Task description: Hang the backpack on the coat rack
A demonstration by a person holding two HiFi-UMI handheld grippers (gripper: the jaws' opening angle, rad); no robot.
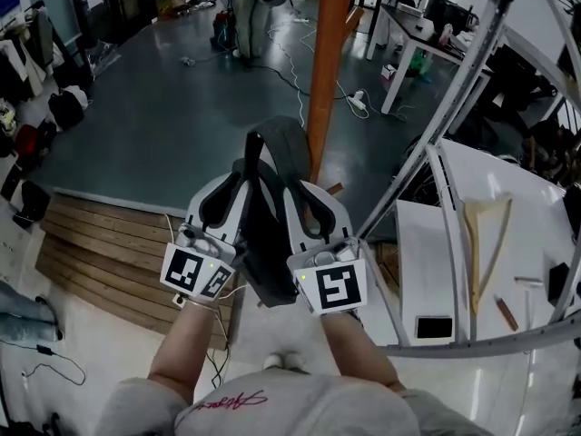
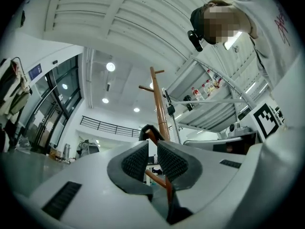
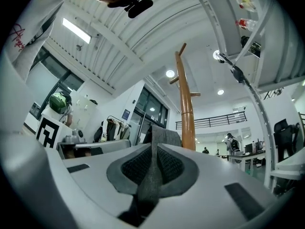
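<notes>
In the head view a dark backpack point(image 1: 268, 234) hangs between my two grippers, just in front of the orange wooden coat rack pole point(image 1: 327, 62). Its grey top strap point(image 1: 277, 134) rises toward the pole. My right gripper point(image 1: 304, 198) is shut on that grey strap point(image 3: 152, 142), which runs straight down between its pads point(image 3: 174, 166). My left gripper point(image 1: 229, 189) stands with a clear gap between its pads point(image 2: 136, 161). Beyond that gap I see a dark loop point(image 2: 150, 129) and a thin brown strip. Whether the strip is rack or strap I cannot tell.
A white metal shelf frame point(image 1: 454, 134) slants close on the right, with a white table point(image 1: 545, 216) behind it. Wooden boards point(image 1: 100, 243) lie on the floor at left. Cables, desks point(image 1: 418, 34) and a standing person point(image 1: 243, 16) are farther back.
</notes>
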